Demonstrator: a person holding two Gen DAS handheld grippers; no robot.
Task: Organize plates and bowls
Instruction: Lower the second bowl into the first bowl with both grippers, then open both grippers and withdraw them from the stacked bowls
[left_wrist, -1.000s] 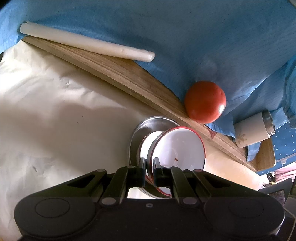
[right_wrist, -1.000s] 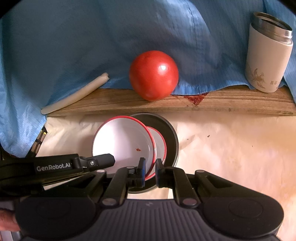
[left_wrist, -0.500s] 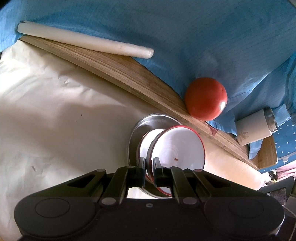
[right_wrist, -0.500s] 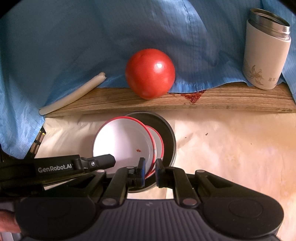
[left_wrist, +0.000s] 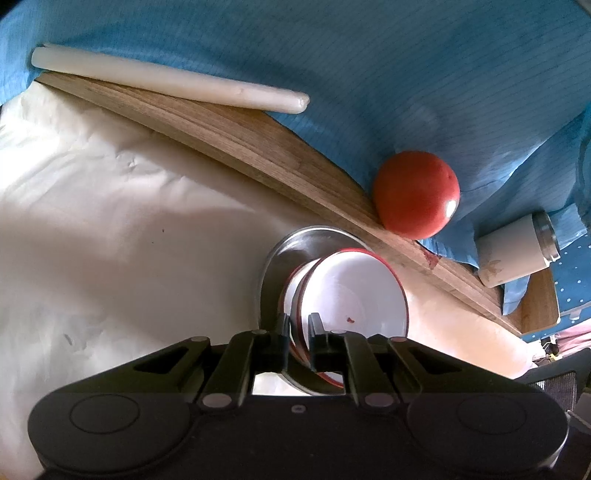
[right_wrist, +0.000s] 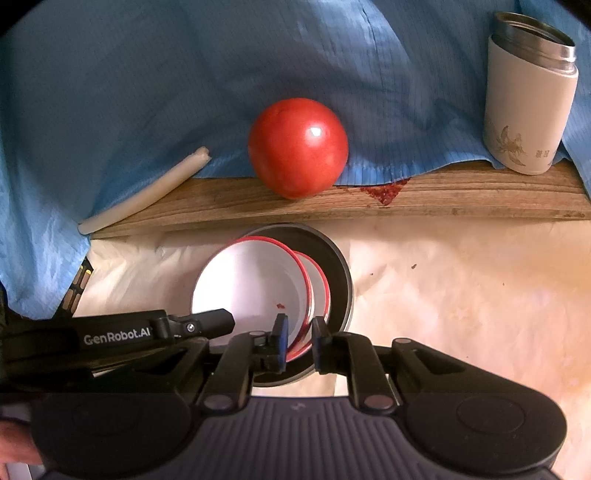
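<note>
A stack of white bowls with red rims (left_wrist: 351, 295) (right_wrist: 251, 284) sits in a round metal plate (left_wrist: 295, 243) (right_wrist: 336, 258) on the cream paper. My left gripper (left_wrist: 297, 328) is shut on the near rim of the bowls. My right gripper (right_wrist: 298, 332) is shut on the rim of the same bowls from the other side. The left gripper's finger (right_wrist: 207, 323) shows in the right wrist view, reaching over the bowl's left edge. A small red speck lies inside the top bowl.
A wooden board (right_wrist: 369, 199) runs behind the plate, with a red tomato (left_wrist: 415, 194) (right_wrist: 297, 147), a white candle-like rod (left_wrist: 166, 83) (right_wrist: 147, 192) and a white steel-rimmed cup (right_wrist: 528, 99) (left_wrist: 517, 254). Blue cloth (right_wrist: 147, 74) hangs behind.
Both grippers stay shut on the bowl rims. The scene shifts slightly; the tomato and cup sit a little lower and closer in the right wrist view.
</note>
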